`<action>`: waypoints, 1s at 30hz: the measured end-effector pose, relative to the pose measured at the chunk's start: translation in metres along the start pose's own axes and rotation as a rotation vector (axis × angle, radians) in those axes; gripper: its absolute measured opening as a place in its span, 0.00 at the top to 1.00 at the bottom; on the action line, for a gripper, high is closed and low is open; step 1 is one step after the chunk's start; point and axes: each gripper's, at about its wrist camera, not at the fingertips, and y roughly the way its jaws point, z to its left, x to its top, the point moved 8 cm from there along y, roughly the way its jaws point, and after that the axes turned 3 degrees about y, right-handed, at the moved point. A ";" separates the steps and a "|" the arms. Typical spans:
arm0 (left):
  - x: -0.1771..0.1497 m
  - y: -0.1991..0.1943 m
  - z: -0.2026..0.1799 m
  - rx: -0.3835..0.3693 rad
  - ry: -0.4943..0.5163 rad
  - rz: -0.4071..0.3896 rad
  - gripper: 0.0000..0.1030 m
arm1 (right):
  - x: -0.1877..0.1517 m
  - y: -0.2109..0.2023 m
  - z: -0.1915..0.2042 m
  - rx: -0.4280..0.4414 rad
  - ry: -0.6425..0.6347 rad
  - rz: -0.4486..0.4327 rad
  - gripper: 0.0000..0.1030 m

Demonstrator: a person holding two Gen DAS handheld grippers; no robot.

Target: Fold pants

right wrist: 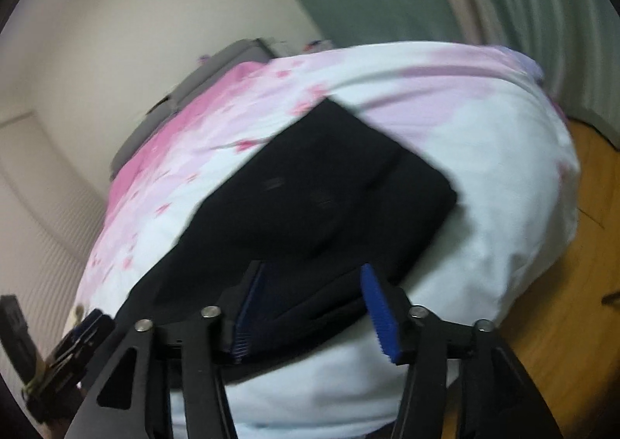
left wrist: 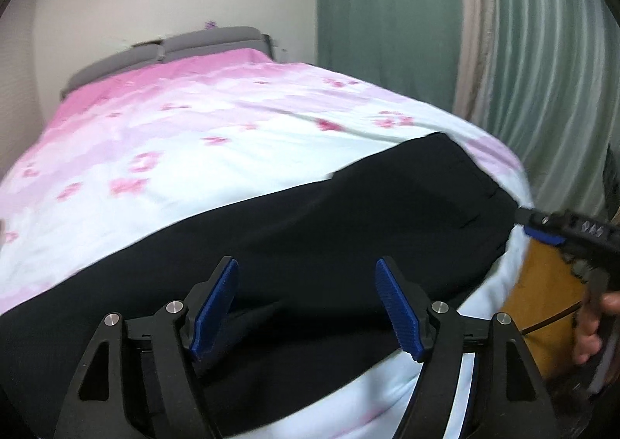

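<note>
Black pants (left wrist: 348, 225) lie flat across the near part of the bed, with one squared end toward the right. My left gripper (left wrist: 306, 262) hovers over their near edge, open, with nothing pressed between its blue pads. In the right wrist view the pants (right wrist: 310, 187) run away from me toward the far side. My right gripper (right wrist: 310, 270) stands open over their near edge; the cloth lies below the pads, not pinched. The right gripper (left wrist: 542, 229) also shows at the pants' right end, held by a hand (left wrist: 593, 326). The left gripper (right wrist: 85, 326) appears at the lower left.
The bed has a pink and white flowered cover (left wrist: 193, 136) and a grey headboard (left wrist: 186, 47) against a pale wall. Green curtains (left wrist: 387, 12) hang to the right. Wooden floor (right wrist: 562, 284) lies beside the bed's right edge.
</note>
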 end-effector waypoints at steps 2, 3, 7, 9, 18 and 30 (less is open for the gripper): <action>-0.015 -0.017 0.025 0.054 -0.005 -0.002 0.29 | -0.016 0.005 0.036 0.039 -0.047 0.039 0.46; -0.024 -0.026 0.040 0.084 -0.012 -0.002 0.29 | -0.023 0.009 0.053 0.055 -0.074 0.058 0.46; -0.054 -0.054 0.084 0.161 -0.043 -0.003 0.26 | -0.052 0.024 0.119 0.082 -0.229 0.121 0.46; -0.071 -0.061 0.106 0.174 -0.080 0.009 0.26 | -0.064 0.029 0.146 0.085 -0.320 0.120 0.46; -0.120 -0.079 0.158 0.185 -0.148 0.068 0.27 | -0.105 0.058 0.219 0.053 -0.749 0.135 0.46; -0.147 -0.049 0.157 0.035 0.167 0.155 0.53 | -0.139 0.085 0.240 0.008 -1.096 0.146 0.46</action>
